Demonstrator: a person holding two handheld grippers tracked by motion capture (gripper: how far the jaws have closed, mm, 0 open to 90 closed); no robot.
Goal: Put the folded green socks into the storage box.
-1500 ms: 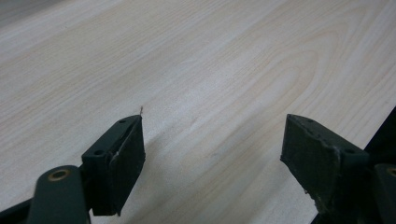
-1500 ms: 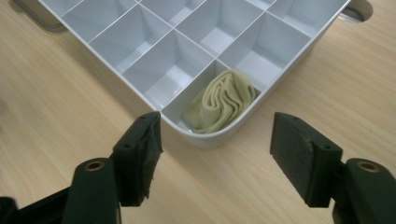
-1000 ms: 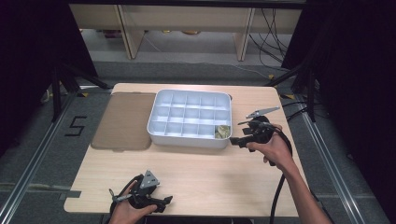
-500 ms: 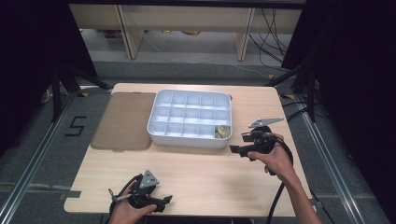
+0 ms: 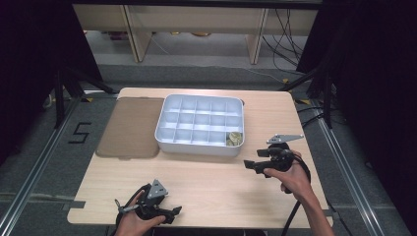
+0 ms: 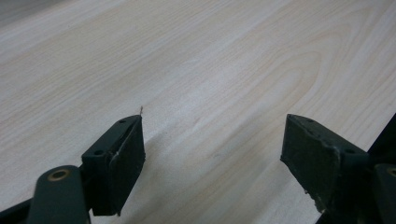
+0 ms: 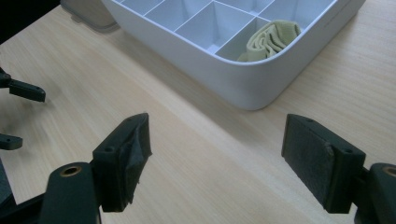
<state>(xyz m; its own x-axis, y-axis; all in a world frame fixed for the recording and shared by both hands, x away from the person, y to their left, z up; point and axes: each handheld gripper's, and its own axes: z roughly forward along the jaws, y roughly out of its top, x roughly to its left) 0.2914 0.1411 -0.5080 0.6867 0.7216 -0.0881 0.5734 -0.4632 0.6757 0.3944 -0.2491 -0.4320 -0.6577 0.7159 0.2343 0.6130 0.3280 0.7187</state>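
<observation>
Item: right gripper (image 5: 252,165). Against the two earlier high views it now sits nearer the person and lower over the table, drawn back from the near right corner of the white compartment tray (image 5: 196,145), where it stood close to the tray wall a second ago; its jaws have just been opening a little further and stand wide apart, released, with only bare wood between them. Item: left gripper (image 5: 174,212). Unchanged in place at the near left edge of the table (image 5: 216,182), held in the person's left hand (image 5: 135,219); its jaws are likewise spread wide and grip nothing, bare tabletop showing between them in the left gripper view. Item: folded yellow-green cloth (image 7: 273,38). It lies in the tray's near right corner compartment, as in the earlier frames. Relative to the right gripper it is ahead of and above the open jaws in the right gripper view, closer to the line of the right-hand jaw, apart from both and separated from them by the tray's white wall and a strip of table. Relative to the left gripper it is well apart, across the table. Item: brown lid (image 5: 130,125). It lies flat just beside the tray's far side from the right gripper, unmoved.
</observation>
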